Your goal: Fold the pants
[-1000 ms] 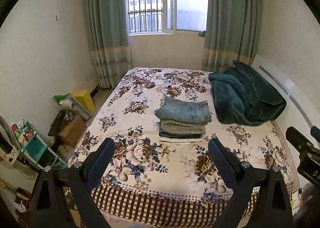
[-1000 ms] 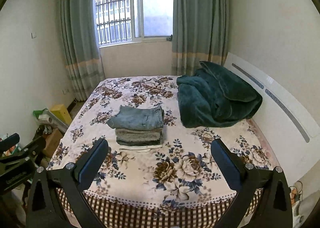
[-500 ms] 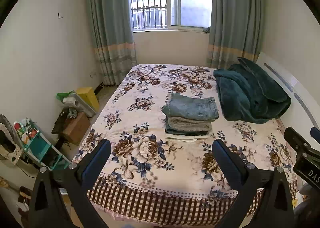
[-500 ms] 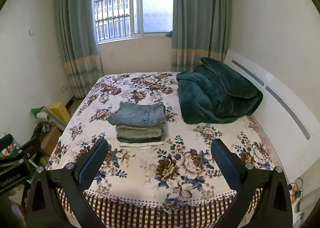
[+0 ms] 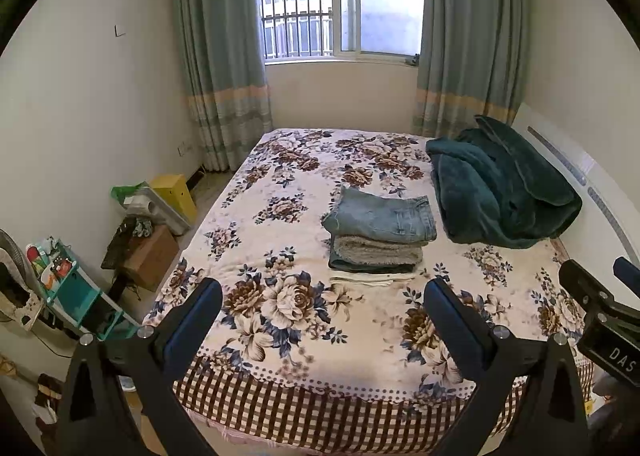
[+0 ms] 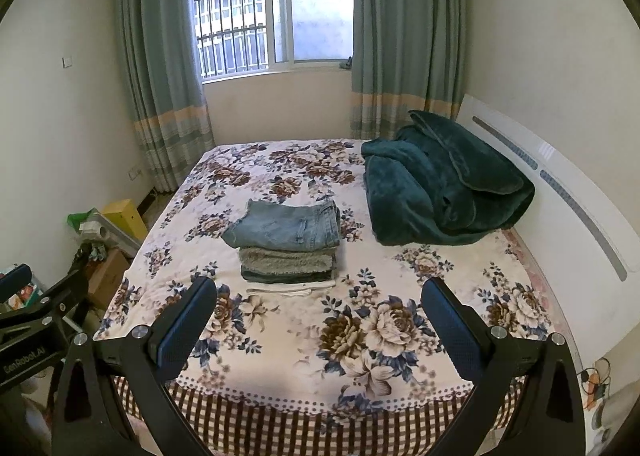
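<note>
Both grippers hang short of the near, checked edge of the bed, and neither touches any cloth. The left gripper (image 5: 322,296) fills the bottom of the left wrist view with its jaws spread wide and nothing between them; the right gripper (image 6: 320,294) sits the same way at the bottom of the right wrist view, released and empty. The folded jeans (image 5: 380,214) lie at the centre of the left wrist frame, topping a neat stack on the floral bedspread (image 5: 280,256); in the right wrist view they appear just left of centre (image 6: 286,226). Under them is a folded grey fleecy garment (image 5: 376,251), then a darker folded piece (image 5: 370,266), and at the bottom a flat cream-white piece (image 5: 366,279) whose near edge juts out toward the camera. A heaped dark teal blanket (image 5: 500,192) sits right of the stack, near but apart from it, against the white headboard (image 6: 560,192) running down the right side of the frame. At the upper centre a barred window (image 5: 340,0) stands between grey-blue curtains (image 5: 216,56). Along the left edge, on the floor beside the bed, are a yellow box (image 5: 176,192), a brown cardboard box (image 5: 150,256) and a teal shelf unit (image 5: 76,292).
</note>
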`<state>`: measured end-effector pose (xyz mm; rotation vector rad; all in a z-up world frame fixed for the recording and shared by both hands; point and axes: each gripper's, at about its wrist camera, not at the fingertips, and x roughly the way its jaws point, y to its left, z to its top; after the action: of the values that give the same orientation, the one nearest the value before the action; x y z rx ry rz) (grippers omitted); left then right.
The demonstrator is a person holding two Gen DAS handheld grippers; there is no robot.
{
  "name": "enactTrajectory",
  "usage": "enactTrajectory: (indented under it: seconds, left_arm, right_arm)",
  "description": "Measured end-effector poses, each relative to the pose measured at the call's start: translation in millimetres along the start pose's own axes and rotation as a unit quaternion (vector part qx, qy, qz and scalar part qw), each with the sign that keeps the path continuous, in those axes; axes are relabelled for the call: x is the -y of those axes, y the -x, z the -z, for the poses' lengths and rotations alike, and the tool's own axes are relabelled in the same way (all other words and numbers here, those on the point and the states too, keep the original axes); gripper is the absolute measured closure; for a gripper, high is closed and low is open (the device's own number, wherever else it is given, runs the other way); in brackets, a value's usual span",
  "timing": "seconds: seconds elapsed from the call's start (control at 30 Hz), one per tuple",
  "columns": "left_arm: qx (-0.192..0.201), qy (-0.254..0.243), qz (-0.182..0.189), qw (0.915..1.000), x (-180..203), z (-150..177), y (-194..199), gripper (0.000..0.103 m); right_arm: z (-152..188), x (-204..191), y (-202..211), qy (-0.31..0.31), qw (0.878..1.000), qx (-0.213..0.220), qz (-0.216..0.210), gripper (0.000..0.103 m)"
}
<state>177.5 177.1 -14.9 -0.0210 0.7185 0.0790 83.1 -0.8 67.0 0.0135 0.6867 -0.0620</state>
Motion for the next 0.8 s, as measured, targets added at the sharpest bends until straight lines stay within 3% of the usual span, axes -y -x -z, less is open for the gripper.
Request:
enactTrajectory:
  seconds: [0.8]
  left_arm:
    - [0.003, -0.005, -0.004, 1.0000, 9, -5, -1, 0.000]
  right_arm:
    - [5, 2, -11, -0.001, 1.000, -0.007, 0.004, 0.000]
